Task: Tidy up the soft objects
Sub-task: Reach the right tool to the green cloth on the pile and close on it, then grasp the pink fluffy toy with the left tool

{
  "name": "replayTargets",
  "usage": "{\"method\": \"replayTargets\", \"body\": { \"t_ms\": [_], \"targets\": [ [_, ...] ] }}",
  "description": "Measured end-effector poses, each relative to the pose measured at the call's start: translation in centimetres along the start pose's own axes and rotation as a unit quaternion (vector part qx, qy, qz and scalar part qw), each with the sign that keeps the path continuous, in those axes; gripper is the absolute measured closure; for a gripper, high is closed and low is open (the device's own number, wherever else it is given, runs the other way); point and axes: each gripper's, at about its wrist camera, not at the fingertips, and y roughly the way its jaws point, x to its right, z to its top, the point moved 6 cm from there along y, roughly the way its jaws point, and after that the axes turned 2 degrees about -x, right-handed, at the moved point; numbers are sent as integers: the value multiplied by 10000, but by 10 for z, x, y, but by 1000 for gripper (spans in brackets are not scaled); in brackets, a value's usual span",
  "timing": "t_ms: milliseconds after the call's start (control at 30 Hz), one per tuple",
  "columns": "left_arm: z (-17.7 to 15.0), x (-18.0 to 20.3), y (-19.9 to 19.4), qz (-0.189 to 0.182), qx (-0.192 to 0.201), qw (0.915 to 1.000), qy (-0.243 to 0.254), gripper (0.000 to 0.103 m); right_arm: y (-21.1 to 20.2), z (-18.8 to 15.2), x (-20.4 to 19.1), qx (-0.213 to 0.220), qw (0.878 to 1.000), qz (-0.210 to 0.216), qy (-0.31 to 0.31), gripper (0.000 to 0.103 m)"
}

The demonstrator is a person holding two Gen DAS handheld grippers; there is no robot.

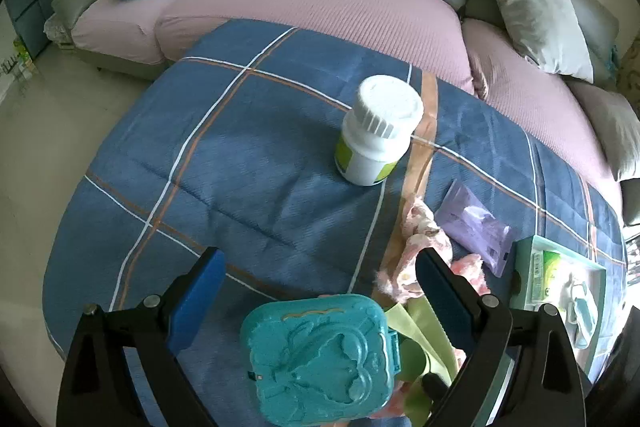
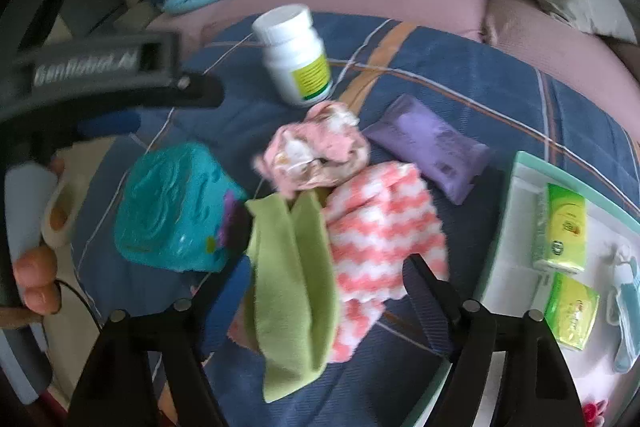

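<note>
The green cloth lies between the two fingers of the right tongs, its folded length running up from below the tips toward the heap of cloths; the pads stand clear of it on both sides, so these tongs are released, not grasping; beside it on the right, touching, lies the pink-and-white zigzag cloth, and above both sits a crumpled pink patterned cloth; all three rest on the blue plaid blanket that covers the table; the green cloth is plain, soft and doubled into two long flaps; the teal plastic case lies between the fingers of the left tongs, low in their gap, with a raised cartoon figure on its lid; the blue pads do not touch it, so the left tongs are spread too; in the right wrist view a hand grips the left tongs' handle at the far left, fingers curled round it; both tongs point steeply down at the blanket
</note>
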Motion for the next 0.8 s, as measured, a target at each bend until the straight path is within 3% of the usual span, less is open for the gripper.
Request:
{"method": "replayTargets", "body": {
  "t_ms": [167,300,400,467,567,800],
  "targets": [
    [-1,-7,4,-43,-79,9999,-97,7,14,-8,-10,-220,9994,-55,-255,44],
    [-2,-14,6,-73,-120,9997,-213,7,21,-12,-17,-302,9986,-118,-427,46],
    [-1,-15,7,-109,-136,9995,-248,7,22,-13,-19,-289,9982,-177,-503,54],
    [-1,-13,8,-123,-146,9995,-234,7,20,-13,-17,-241,9981,-252,-513,66],
    [0,-8,10,-211,-155,9995,-197,7,15,-13,-11,-185,9988,-235,-379,77],
    [1,11,16,-567,-254,9980,-106,7,13,-11,-7,-122,9995,-57,-292,86]
  ]
}}
